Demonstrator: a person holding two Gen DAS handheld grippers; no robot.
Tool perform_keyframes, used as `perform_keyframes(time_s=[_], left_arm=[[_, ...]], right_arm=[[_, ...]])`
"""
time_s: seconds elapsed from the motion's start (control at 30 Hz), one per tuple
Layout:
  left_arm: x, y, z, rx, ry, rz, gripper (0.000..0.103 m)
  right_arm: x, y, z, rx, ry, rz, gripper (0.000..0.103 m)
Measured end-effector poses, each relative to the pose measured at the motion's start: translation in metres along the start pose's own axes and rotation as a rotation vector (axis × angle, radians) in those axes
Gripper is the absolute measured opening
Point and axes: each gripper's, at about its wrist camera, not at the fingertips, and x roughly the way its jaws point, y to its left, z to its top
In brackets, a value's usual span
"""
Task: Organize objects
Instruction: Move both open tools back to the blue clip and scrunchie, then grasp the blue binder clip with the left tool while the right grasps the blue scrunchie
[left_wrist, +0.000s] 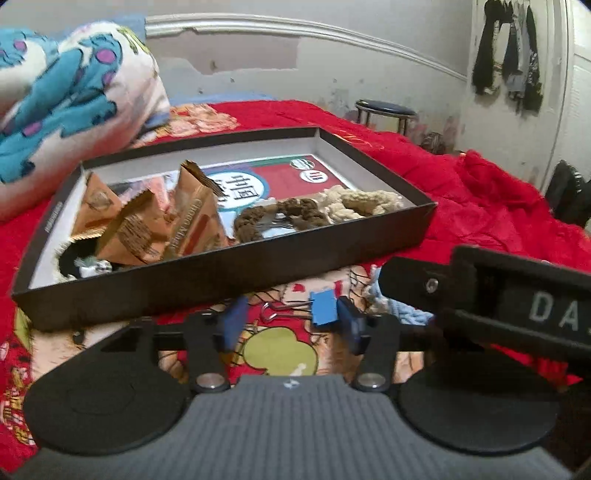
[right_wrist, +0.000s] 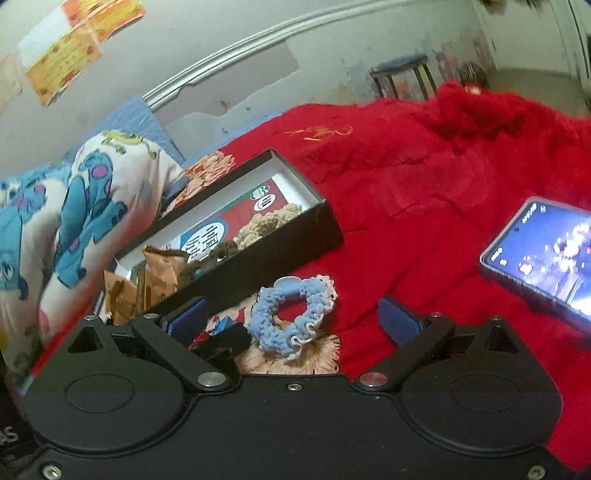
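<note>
While crocheted blue scrunchie (right_wrist: 291, 317) lies ruffled, rigid blue binder clip (left_wrist: 323, 308) sits beside

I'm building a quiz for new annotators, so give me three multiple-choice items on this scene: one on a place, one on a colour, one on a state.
1. Where is the blue binder clip?
A. inside the black box
B. on the bedspread, between the left gripper's fingers
C. on the phone

2. What colour is the crocheted scrunchie lying outside the black box?
A. light blue
B. brown
C. green

3. How does the right gripper stand?
A. shut on the phone
B. shut on a snack packet
C. open, holding nothing

Key: 1 B, the left gripper has the clip between its fingers in front of the box; 2 A, its yarn is pale blue with a white edge; 3 C, its fingers stand wide on either side of the scrunchie.
</note>
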Motion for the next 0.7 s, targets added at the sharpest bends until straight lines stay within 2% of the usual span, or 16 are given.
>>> perform_keyframes(time_s=[0.23,0.4,0.5,0.57,0.7], left_arm=[[-0.009,0.011,-0.001,-0.053,-0.009,0.062,0.048],[-0.012,0.019,-0.001,-0.049,0.013,0.131,0.049],[-0.014,0.022,-0.002,-0.034,0.012,0.135,0.051],[-0.019,0.023,-0.003,-0.03,0.005,0.155,0.051],[-0.017,0.027,-0.002,-0.035,0.023,0.143,0.047]], right_arm=[[0.001,-0.003,-0.002,0.031,-0.036,0.006,0.098],[0.002,-0.006,-0.002,0.043,-0.052,0.006,0.095],[0.004,-0.004,-0.003,0.032,-0.059,0.007,0.093],[0.005,-0.003,-0.003,0.033,-0.07,0.001,0.087],[0.011,0.007,-0.005,-0.021,-0.069,-0.036,0.073]])
